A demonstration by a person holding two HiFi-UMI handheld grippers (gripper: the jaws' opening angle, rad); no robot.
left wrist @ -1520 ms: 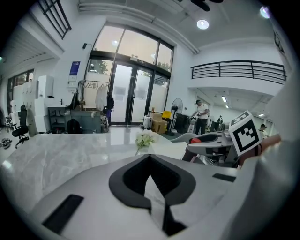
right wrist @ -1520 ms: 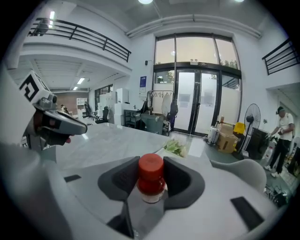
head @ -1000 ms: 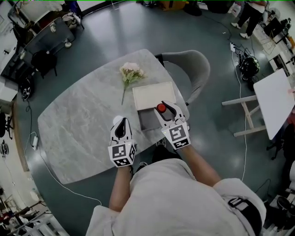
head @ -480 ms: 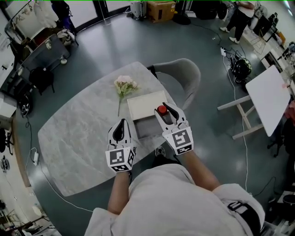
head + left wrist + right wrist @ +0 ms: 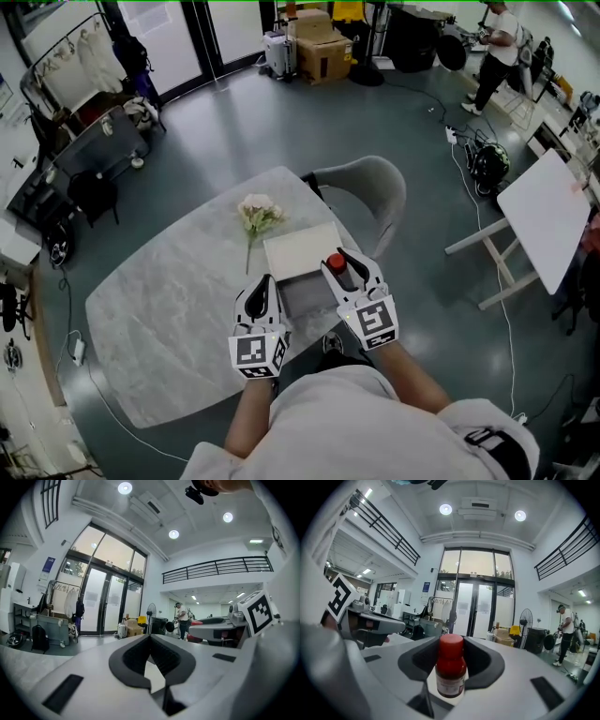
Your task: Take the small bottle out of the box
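Observation:
The small bottle (image 5: 336,263) has a red cap and a dark red body with a label. It stands upright between the pads of my right gripper (image 5: 345,267), which is shut on it, above the near right part of the open box (image 5: 298,253). In the right gripper view the small bottle (image 5: 451,665) fills the gap in my right gripper (image 5: 452,641), with the room behind it. My left gripper (image 5: 264,283) hovers by the box's near left corner, jaws together and empty. In the left gripper view my left gripper (image 5: 150,638) points out across the room.
The box lies on a grey marble table (image 5: 169,300), its white lid at the far side and its grey tray (image 5: 309,298) nearer me. A bunch of pale flowers (image 5: 256,215) lies left of the lid. A grey chair (image 5: 375,187) stands behind the table's right end.
The head view has tilted up, so the table sits lower in the picture. My right gripper still holds the bottle over the box. My left gripper has come closer to the box's left side.

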